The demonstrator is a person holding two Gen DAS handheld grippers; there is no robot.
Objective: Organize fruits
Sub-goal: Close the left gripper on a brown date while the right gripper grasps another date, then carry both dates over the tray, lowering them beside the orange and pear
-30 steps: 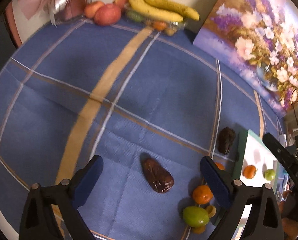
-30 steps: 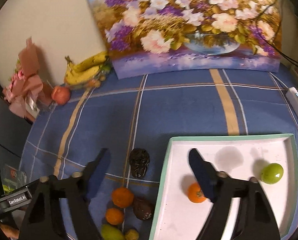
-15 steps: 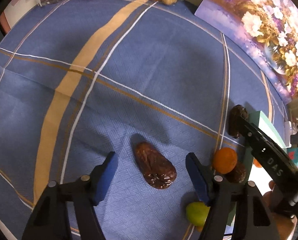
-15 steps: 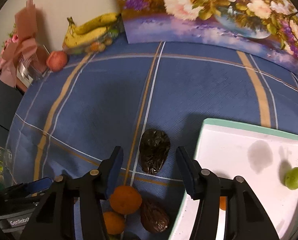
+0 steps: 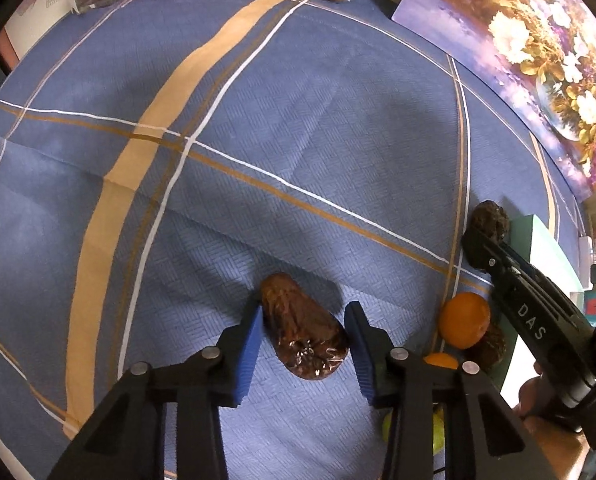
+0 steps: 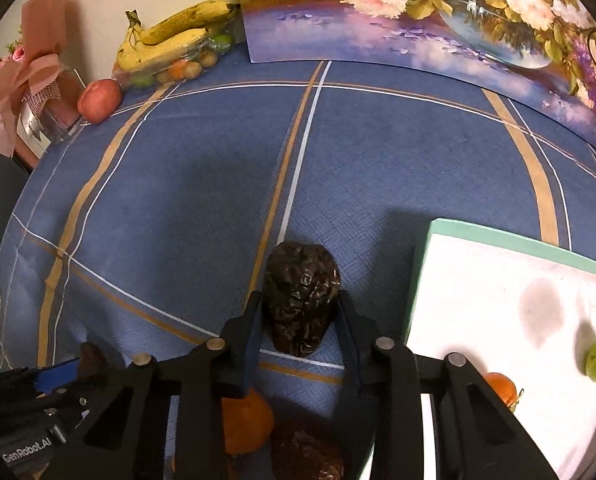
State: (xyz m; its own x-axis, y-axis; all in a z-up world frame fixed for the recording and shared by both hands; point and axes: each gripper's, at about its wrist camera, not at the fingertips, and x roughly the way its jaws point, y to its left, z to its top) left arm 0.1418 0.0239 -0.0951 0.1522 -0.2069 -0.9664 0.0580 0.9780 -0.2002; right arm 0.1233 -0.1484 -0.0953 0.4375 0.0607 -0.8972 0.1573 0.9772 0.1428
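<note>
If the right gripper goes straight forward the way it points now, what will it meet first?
The dark wrinkled fruit, which already sits between the fingers of the right gripper. Past it lies only blue tablecloth, then probably the flower painting.

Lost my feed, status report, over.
Left gripper open, straddling a brown wrinkled fruit. Right gripper closed on a dark wrinkled fruit. Tray beside it, path unobstructed.

A floral painting (image 6: 438, 12) leans at the table's (image 6: 217, 168) far edge, ahead of the hand-held gripper; a pink wrapped bouquet (image 6: 29, 76) stands far left.
</note>
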